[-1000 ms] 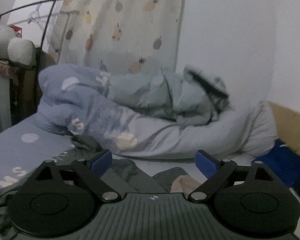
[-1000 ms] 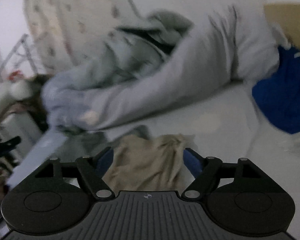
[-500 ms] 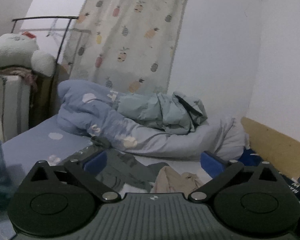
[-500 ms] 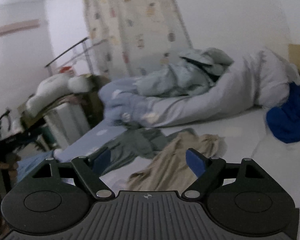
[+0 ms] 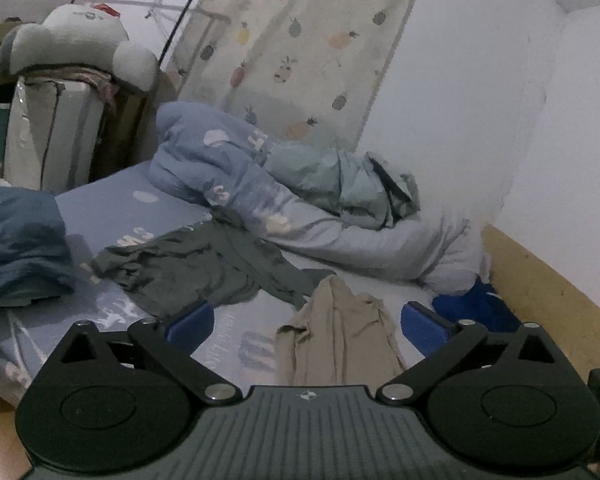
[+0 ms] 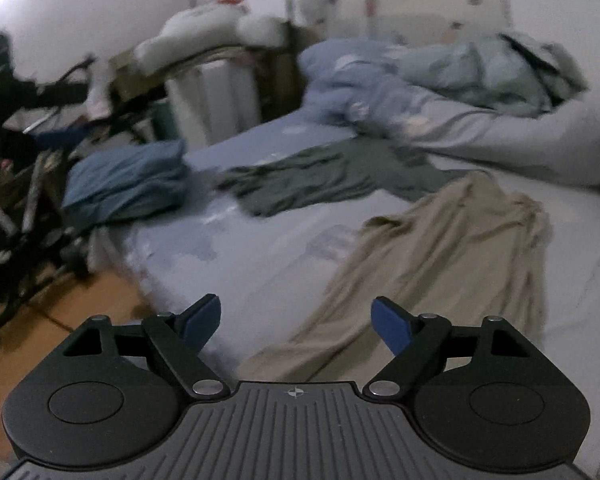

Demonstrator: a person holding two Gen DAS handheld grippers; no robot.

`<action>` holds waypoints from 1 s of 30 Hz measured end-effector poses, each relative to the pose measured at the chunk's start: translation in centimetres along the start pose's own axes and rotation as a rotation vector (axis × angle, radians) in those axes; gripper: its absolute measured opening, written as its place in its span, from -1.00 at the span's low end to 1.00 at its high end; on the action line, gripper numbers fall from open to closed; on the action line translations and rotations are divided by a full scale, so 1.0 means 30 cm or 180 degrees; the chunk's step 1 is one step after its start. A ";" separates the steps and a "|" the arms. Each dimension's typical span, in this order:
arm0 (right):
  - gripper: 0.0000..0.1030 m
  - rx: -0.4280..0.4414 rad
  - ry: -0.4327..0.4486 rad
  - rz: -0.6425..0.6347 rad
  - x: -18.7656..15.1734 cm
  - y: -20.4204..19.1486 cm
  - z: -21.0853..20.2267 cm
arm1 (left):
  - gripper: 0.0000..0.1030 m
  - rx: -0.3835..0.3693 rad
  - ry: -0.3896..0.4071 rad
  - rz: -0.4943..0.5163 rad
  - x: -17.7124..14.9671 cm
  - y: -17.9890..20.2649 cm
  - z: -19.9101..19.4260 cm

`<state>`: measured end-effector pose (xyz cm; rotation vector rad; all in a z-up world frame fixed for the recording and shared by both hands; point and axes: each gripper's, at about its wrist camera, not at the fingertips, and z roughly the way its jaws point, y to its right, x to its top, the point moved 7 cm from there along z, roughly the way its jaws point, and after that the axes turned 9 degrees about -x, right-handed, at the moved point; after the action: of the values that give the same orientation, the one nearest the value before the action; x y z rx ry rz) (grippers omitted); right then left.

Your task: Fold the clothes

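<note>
Fingers wide, empty on both left gripper (image 5: 306, 326) & right gripper (image 6: 296, 320); I'd go for the beige garment (image 6: 440, 248) on bed (image 6: 240, 248), pinching two corners, not bunched middle.

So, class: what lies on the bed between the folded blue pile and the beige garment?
The crumpled grey-green garment, seen in both wrist views.

Bare sheet (image 6: 260, 248) lay open ahead of me; beige garment (image 6: 440, 248) right, green garment (image 6: 320, 180) beyond, duvet (image 6: 500, 132) blocking the back.
</note>
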<state>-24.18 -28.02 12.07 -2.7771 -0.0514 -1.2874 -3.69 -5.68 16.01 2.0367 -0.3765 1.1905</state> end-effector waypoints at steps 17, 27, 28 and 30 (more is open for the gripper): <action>0.26 -0.0386 -0.0178 -0.1130 -0.346 -0.359 0.480 | 1.00 0.0523 -0.0326 -0.0336 -0.246 -0.220 0.140; -0.65 -0.0773 -0.0228 -0.1808 -0.480 -0.460 0.666 | 1.00 0.0617 -0.0384 -0.0425 -0.324 -0.252 0.113; -0.78 -0.0761 -0.0237 -0.1685 -0.475 -0.442 0.653 | 1.00 0.0623 -0.0389 -0.0416 -0.330 -0.254 0.114; -0.97 -0.0716 -0.0235 -0.1433 -0.458 -0.404 0.614 | 1.00 0.0628 -0.0405 -0.0396 -0.348 -0.249 0.113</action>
<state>-19.84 -14.30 -9.57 -3.1250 -0.6046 -1.3444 -2.79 -4.11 2.86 2.2778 -0.1956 1.0605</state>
